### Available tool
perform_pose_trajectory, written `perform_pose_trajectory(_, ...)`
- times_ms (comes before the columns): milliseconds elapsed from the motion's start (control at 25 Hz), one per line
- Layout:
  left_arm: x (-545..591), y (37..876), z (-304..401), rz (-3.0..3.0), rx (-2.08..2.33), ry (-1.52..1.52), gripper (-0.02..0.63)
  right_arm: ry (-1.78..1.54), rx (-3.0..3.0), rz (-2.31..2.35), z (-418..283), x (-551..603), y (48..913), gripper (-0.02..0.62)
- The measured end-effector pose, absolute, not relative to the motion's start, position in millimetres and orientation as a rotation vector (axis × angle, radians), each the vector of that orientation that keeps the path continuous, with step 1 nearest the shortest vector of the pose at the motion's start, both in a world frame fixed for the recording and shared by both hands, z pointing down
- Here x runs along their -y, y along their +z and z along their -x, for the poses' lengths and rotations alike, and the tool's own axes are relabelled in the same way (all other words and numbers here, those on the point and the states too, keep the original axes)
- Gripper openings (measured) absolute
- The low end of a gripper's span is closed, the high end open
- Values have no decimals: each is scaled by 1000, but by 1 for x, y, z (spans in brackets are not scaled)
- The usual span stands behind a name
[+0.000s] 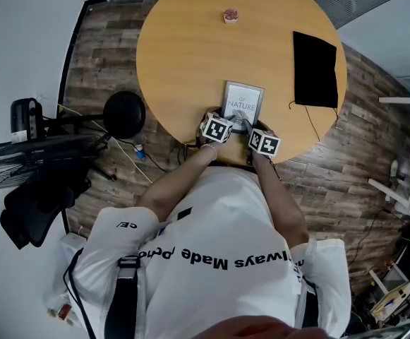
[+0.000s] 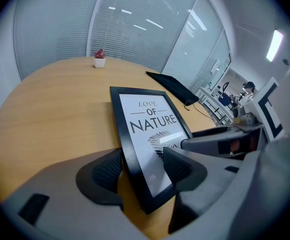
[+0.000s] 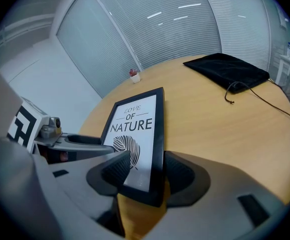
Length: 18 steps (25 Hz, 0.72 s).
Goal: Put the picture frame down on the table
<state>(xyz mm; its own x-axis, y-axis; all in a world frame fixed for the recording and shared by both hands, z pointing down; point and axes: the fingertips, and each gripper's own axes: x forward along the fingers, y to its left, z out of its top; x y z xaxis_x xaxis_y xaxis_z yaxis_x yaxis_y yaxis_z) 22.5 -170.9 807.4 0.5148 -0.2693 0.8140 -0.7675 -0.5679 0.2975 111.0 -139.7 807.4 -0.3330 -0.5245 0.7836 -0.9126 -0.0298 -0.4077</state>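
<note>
A black picture frame (image 1: pixel 243 99) with a "Love of Nature" print lies face up on the round wooden table (image 1: pixel 190 55), near its front edge. My left gripper (image 1: pixel 228 122) is at the frame's near left corner. In the left gripper view that corner of the frame (image 2: pixel 149 124) sits between the jaws of the left gripper (image 2: pixel 142 170); the pads stand wide and do not squeeze it. My right gripper (image 1: pixel 251 128) is at the near right corner. There the frame (image 3: pixel 135 129) also lies between the spread jaws of the right gripper (image 3: pixel 149 176), with no visible pinch.
A black cloth pouch (image 1: pixel 315 69) with a cord lies at the table's right side. A small potted plant (image 1: pixel 231 15) stands at the far edge. A black stool (image 1: pixel 123 114) and a fan (image 1: pixel 21 162) stand on the floor to the left.
</note>
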Motion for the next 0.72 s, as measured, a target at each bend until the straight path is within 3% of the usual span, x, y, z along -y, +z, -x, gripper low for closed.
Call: perform_pose_trajectory(720, 171, 805, -26, -2097, 866, 1023, 245, 1264, 1853, -1474, -113, 138, 809, 219)
